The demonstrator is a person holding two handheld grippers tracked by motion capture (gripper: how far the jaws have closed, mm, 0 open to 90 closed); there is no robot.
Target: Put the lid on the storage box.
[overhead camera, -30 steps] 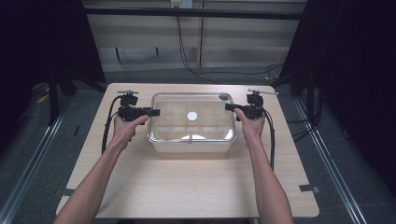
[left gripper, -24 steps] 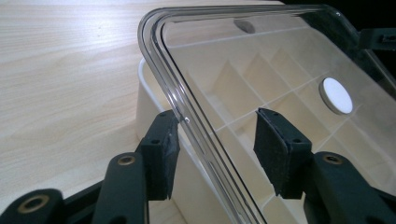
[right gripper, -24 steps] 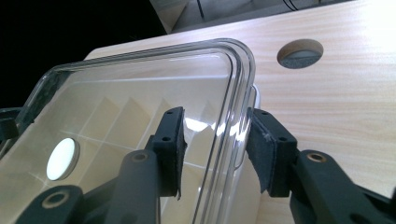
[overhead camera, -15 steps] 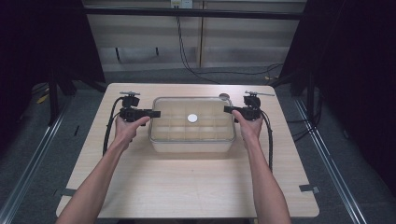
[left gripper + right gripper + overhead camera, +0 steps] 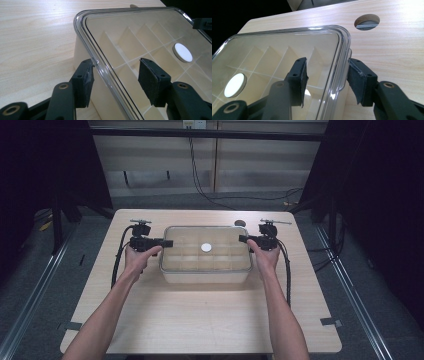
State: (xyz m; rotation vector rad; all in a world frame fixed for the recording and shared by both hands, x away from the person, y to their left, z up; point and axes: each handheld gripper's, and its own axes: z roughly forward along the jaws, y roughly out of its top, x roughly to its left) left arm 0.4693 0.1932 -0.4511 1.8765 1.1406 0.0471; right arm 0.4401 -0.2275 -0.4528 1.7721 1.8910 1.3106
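While straddling the clear lid's [image 5: 206, 248] end rims, both forearms outstretched, left tongs [image 5: 115, 75] and right tongs [image 5: 327, 76] apart.

A clear-lidded, cream-coloured box [image 5: 206, 251] with a grid of pale dividers sits on a light wood-grain bench [image 5: 200, 320]; a white disc [image 5: 206, 247] marks the lid, flanked by two black claws, their pads seemingly dark grey.

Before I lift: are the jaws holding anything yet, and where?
Nothing is held. Both grippers, left and right, have open jaws straddling the clear lid's rim at opposite short ends.
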